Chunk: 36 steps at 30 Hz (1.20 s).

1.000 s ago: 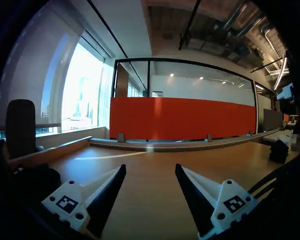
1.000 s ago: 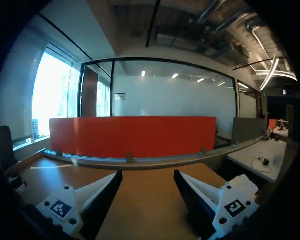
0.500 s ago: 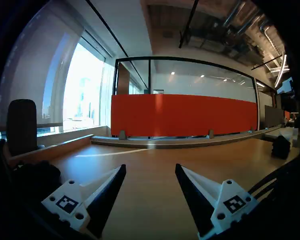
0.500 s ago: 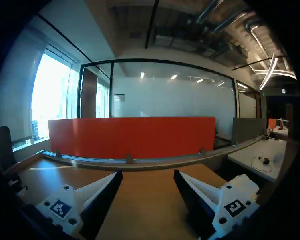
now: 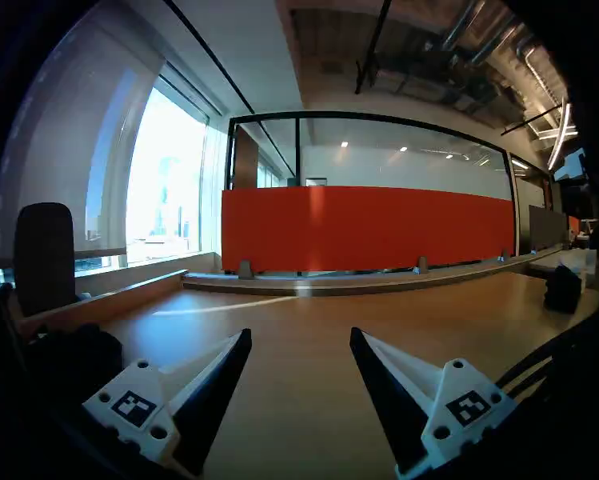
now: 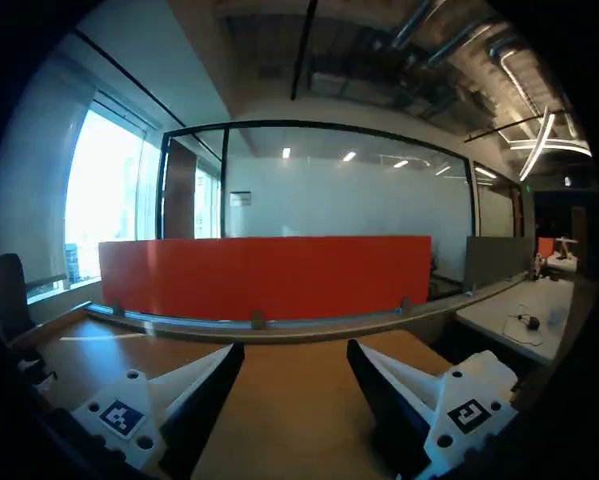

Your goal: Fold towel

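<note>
Left gripper (image 5: 300, 331): jaws are standing wide apart, gripping nothing, pointing level across the wooden desk (image 5: 315, 308) toward the orange partition (image 5: 363, 228) at 12 o'clock.
Right gripper (image 6: 295, 344): jaws are standing equally spread, carrying nothing, facing the same partition.
Towel: whereabouts cannot be told, so bearing, long axis and nearer hand are going unjudged.
Obscured: dark bulk (image 5: 71, 356) at 8 o'clock and dark object (image 5: 563, 288) at 3 o'clock are reading too dim to identify.
</note>
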Available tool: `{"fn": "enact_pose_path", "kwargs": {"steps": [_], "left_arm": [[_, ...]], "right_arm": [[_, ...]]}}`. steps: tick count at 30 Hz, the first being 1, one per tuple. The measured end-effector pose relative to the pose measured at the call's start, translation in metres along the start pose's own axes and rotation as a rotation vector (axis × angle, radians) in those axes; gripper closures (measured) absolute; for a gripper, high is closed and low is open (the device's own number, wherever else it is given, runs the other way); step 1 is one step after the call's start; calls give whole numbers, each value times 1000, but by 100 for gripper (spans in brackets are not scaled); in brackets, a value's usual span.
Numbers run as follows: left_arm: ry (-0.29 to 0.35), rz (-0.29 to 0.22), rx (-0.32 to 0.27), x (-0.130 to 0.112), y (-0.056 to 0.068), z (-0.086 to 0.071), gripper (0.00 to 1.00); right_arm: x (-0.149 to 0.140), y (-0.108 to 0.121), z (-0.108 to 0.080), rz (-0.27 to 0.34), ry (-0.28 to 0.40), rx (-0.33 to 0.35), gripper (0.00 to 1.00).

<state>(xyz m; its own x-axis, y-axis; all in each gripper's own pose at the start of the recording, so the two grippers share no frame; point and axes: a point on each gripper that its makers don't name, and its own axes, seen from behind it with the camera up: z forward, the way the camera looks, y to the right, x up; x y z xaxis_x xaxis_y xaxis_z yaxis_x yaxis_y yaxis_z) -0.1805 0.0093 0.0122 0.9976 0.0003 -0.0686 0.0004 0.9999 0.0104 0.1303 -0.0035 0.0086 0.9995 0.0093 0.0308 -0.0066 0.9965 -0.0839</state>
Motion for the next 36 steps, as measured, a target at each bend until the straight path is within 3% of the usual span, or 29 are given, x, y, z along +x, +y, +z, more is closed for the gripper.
{"fn": "enact_pose_path", "kwargs": {"steps": [9, 18, 36], "left_arm": [[1, -2, 1, -4, 1, 2, 9], [2, -2, 1, -7, 1, 2, 4], [3, -2, 1, -9, 0, 3, 4]], "right_arm": [[5, 3, 3, -13, 34, 40, 1], [-10, 6, 0, -10, 57, 73, 1], [-96, 35, 5, 87, 23, 24, 1]]}}
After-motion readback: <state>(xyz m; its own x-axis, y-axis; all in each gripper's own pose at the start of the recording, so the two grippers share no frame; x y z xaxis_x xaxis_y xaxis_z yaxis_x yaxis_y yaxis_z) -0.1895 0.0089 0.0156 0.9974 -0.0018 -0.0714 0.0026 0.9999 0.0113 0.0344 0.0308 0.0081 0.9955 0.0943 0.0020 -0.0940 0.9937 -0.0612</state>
